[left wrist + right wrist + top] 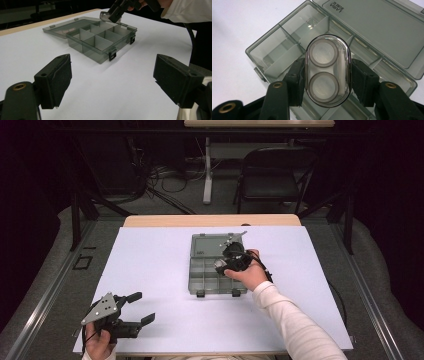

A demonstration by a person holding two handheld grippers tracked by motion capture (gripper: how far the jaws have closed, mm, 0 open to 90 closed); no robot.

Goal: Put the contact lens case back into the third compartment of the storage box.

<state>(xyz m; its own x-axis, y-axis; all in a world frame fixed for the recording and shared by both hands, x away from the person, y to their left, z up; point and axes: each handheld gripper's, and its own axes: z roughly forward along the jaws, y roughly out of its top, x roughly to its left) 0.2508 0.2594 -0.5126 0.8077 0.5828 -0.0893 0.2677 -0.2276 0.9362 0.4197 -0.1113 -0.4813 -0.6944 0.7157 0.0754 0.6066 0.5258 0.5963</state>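
**Clear case poised over the open box**

The right claw [327, 75] has its pads clamped on the long sides of a small clear case [327, 70], an oval piece with two round wells stacked one above the other. Gripping across the narrow width leaves both rounded ends free, which should let it drop into a compartment without the jaws fouling the dividers. It hangs just above the box [217, 265], a smoky plastic organiser sitting mid-worktop [150, 270], and in the left claw's view the case [106, 15] is clearly off the box, up over its far corner.

The lid [372, 27] lies folded flat behind the box, so every compartment is open from above, and all of them look empty. Which cell the case is headed for can't be told yet; it sits roughly over the middle ones.

The left claw [142, 307] waits at the near left corner of the worktop, jaws spread wide with nothing between them, well apart from the box. Likely it is parked there to keep the approach clear.
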